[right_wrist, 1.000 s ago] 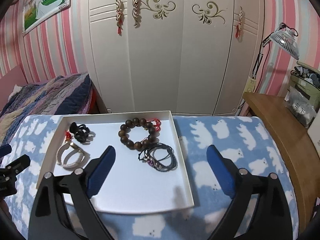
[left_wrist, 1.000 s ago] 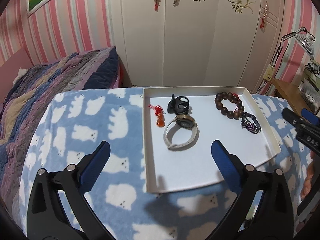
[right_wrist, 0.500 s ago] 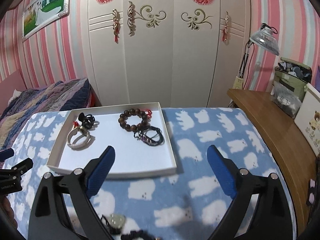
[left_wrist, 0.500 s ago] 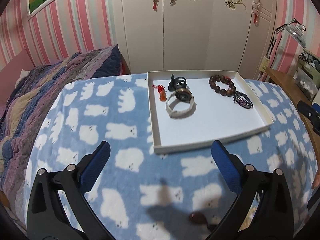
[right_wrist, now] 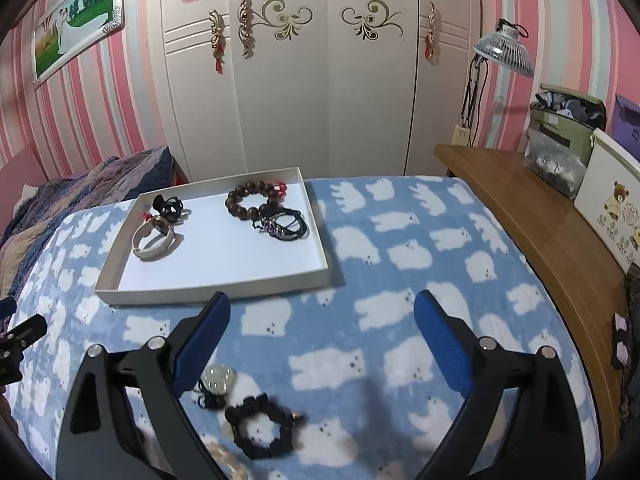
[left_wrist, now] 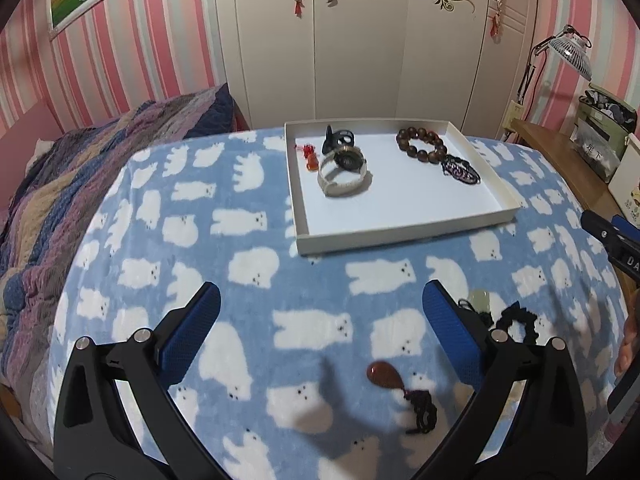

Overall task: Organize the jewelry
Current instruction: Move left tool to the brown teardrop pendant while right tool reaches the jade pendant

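A blue blanket (left_wrist: 248, 240) printed with white polar bears covers the work surface, and the landmark on it is a shallow white tray (left_wrist: 404, 232) lying toward the far side. Inside the tray, at its far left, sit a watch with a pale strap (left_wrist: 343, 174), a black clip (left_wrist: 338, 138) and a small red charm (left_wrist: 311, 160); at its far right lie a brown wooden bead bracelet (left_wrist: 421, 146) and a dark cord bracelet (left_wrist: 460, 169). Well in front of the tray, loose on the blanket, are a black scrunchie (right_wrist: 260, 430), a pale stone pendant (right_wrist: 218, 380) beside it, and a reddish-brown teardrop pendant on a black cord (left_wrist: 386, 374). The left gripper (left_wrist: 320, 336) and right gripper (right_wrist: 322, 344) both hover in front of the tray with their blue-padded tongs spread wide and nothing between them. By the look of it, sorting is partway done: these loose pieces are not yet in the tray (the next move likely calls for lowering one set of tongs over a loose piece and closing gently on its cord or band). Readable writing is scant: a bag on the wooden desk, right of the tray, bears the characters 足下.
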`<control>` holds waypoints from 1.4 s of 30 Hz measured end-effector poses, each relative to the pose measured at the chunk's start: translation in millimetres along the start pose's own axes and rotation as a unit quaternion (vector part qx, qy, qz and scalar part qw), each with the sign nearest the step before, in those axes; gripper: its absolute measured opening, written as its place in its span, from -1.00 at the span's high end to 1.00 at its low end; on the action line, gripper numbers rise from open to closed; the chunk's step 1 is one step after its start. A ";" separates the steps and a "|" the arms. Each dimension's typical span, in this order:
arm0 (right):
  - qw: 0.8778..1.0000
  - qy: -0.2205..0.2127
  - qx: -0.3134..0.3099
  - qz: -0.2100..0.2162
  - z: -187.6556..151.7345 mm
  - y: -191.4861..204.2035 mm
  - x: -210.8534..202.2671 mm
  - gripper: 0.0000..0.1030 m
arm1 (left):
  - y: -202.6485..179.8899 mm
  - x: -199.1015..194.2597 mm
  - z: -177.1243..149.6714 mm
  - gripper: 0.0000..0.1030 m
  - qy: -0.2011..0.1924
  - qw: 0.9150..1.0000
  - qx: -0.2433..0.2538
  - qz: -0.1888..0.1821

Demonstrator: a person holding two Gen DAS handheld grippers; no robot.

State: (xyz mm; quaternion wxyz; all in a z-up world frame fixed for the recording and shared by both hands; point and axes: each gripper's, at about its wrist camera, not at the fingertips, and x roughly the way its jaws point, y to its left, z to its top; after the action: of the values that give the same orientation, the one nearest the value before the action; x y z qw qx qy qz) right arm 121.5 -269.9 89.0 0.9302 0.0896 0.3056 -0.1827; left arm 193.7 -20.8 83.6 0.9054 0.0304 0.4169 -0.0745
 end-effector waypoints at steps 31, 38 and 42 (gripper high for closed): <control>0.998 0.058 -0.005 0.007 -47.0 -6.5 0.2 -0.81 | -11.1 4.1 -52.2 -0.94 0.055 0.998 0.013 -0.041; 0.998 0.060 -0.009 0.000 -50.5 -7.7 4.5 -0.81 | -12.8 8.6 -57.0 -0.94 0.065 0.997 0.010 -0.042; 0.998 0.065 -0.008 -0.003 -52.5 -9.8 8.2 -0.81 | -17.4 11.4 -60.7 -0.94 0.070 0.997 0.014 -0.041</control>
State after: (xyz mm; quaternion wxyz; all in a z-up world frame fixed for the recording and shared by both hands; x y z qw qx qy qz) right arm 95.7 -266.7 41.7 0.9083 0.0927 0.3674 -0.1771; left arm 152.7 -32.2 35.6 0.8695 0.0314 0.4793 -0.1151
